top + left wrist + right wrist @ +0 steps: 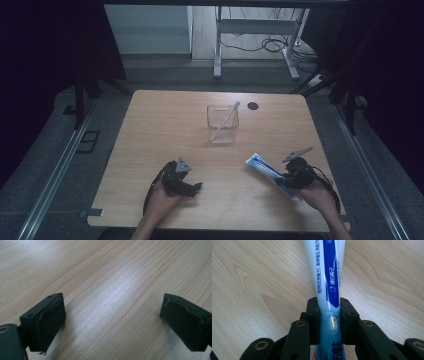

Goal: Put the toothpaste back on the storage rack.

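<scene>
Beyond wooden table (165, 125), grey floor (165, 75).

the pale wooden table top (105, 290) shows fine straight grain and a smooth, faintly sheeny finish that catches a soft glare. the white-and-blue plastic toothpaste tube (329, 277) looks glossy and slick, with printed lettering. the right black gripper (329, 322) has matt, hard plastic links with brass-coloured metal rivets. the left black gripper (112, 325) carries dull, rubbery pads with rough, slightly frayed edges. the clear square plastic cup (222, 125) looks smooth and transparent.
</scene>
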`<state>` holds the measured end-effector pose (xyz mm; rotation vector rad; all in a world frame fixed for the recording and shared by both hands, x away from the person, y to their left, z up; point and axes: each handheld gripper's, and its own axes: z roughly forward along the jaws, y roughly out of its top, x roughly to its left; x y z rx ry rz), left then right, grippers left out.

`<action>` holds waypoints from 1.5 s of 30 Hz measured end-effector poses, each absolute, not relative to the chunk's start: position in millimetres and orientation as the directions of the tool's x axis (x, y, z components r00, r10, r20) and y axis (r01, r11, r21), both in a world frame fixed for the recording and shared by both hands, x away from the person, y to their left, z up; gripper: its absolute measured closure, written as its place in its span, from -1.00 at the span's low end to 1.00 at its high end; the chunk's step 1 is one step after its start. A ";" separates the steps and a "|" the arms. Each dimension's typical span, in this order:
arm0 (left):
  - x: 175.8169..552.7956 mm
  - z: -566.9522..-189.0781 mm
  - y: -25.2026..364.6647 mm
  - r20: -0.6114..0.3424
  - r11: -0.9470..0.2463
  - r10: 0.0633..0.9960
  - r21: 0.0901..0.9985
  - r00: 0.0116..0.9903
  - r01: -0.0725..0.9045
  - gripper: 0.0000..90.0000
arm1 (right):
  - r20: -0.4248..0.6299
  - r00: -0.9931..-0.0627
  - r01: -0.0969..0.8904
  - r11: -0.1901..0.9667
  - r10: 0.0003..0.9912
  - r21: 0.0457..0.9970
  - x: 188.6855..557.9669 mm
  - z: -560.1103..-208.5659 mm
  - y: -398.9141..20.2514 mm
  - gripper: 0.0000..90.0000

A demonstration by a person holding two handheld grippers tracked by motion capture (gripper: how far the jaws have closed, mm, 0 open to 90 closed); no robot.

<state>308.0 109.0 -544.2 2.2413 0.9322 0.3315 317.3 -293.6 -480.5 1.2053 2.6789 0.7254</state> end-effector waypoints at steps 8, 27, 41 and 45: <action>308.0 -544.2 109.0 -0.024 -0.514 0.703 0.675 0.711 0.530 -0.86 | 0.098 -0.673 0.670 0.548 0.733 0.501 317.6 -474.6 -292.8 0.61; 308.2 -544.2 109.1 -0.022 -0.515 0.702 0.675 0.712 0.529 -0.86 | 0.133 -0.659 0.662 0.487 0.740 0.570 325.5 -460.1 -290.5 0.61; 308.2 -544.2 109.0 -0.022 -0.514 0.703 0.676 0.711 0.529 -0.86 | 0.119 -0.671 0.625 0.473 0.731 0.621 337.4 -440.9 -278.8 0.62; 308.1 -544.2 109.0 -0.023 -0.513 0.703 0.675 0.711 0.529 -0.86 | 0.122 -0.671 0.620 0.462 0.731 0.634 341.3 -435.5 -275.0 0.62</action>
